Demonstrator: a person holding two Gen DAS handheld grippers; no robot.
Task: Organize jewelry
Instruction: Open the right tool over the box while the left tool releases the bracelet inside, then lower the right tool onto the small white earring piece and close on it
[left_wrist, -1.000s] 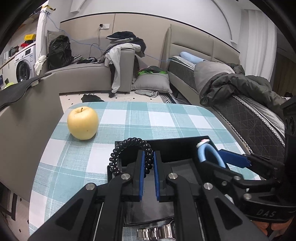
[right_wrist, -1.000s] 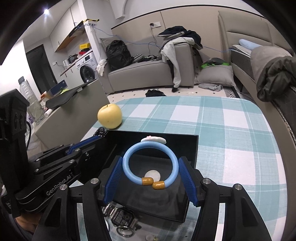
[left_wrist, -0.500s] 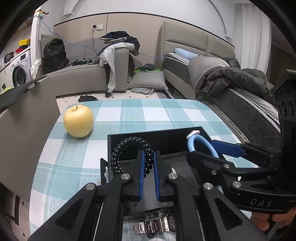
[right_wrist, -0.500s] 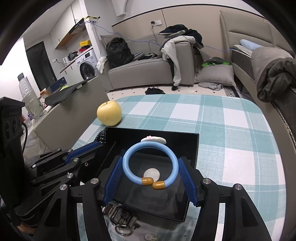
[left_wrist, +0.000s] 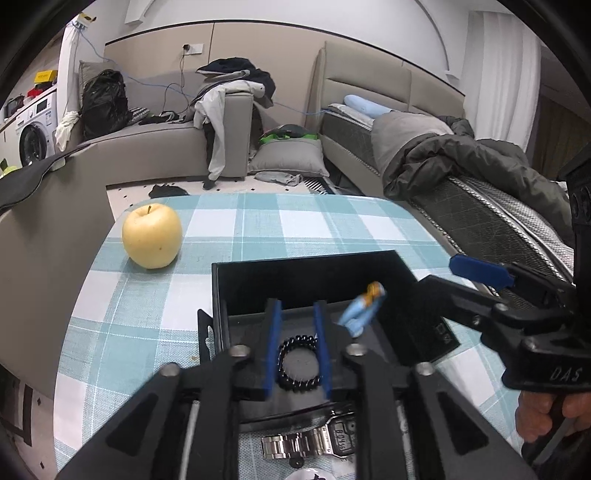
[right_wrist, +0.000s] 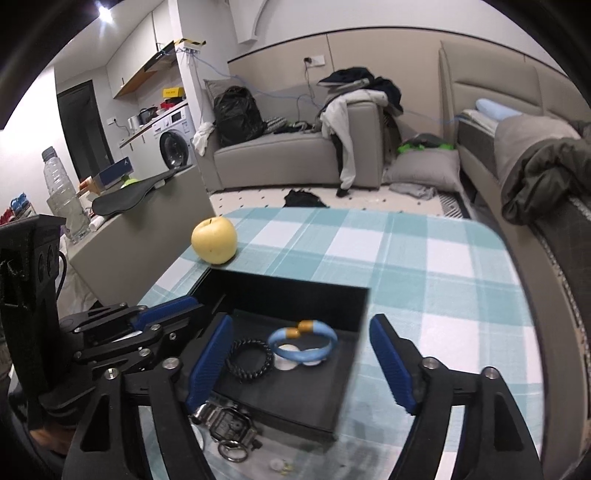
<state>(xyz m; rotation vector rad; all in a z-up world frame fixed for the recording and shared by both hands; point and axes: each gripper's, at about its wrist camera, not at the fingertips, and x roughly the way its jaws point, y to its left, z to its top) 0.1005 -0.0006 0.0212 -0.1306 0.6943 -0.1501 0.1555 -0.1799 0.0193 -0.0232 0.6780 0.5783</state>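
A yellow apple (left_wrist: 151, 236) is seen at the left of the checked tablecloth (left_wrist: 314, 225), well apart from the black tray (left_wrist: 306, 275) at centre. In the left wrist view, the black beaded bracelet (left_wrist: 298, 363) is shown lying flat on the tray floor between the parted fingers of the left gripper (left_wrist: 297, 354), which are spread and not touching it; the blue bangle (left_wrist: 360, 310) appears only edge-on, just beside and to the right. Its full ring shape, with gold end caps, is revealed only in the right wrist view, where the blue bangle (right_wrist: 302, 345) is seen resting inside the tray beside the beaded bracelet (right_wrist: 249, 360). The right gripper (right_wrist: 299, 363) is held low over the tray's near edge, its fingers spread wide and empty. A steel wristwatch (right_wrist: 225, 424) and a small metal ring (right_wrist: 233, 451) are shown on the cloth, just in front of the tray.
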